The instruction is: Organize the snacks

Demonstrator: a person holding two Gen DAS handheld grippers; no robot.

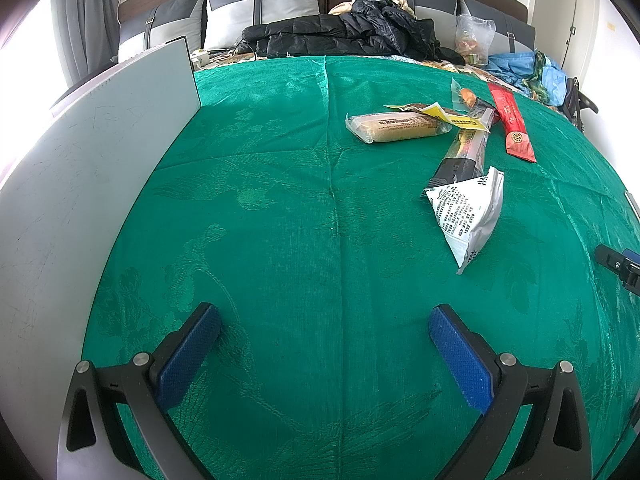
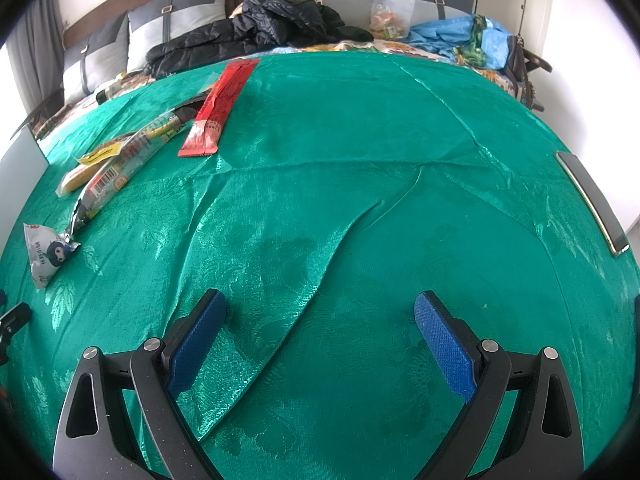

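Green floral-damask cloth (image 1: 280,200); red stick packet (image 1: 514,124); blue-padded tool (image 1: 324,344).

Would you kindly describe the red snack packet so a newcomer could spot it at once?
Start at the green cloth and find the snack cluster. The red snack packet lies at the cluster's edge, farthest from the white board. It is the only all-red wrapper, long, flat and narrow.

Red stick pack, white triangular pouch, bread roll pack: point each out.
red stick pack (image 2: 218,110): right wrist view, middle of its printed face.
white triangular pouch (image 1: 468,216): left wrist view, text-covered back panel.
bread roll pack (image 1: 394,126): left wrist view, centre of the clear wrapper over the roll.
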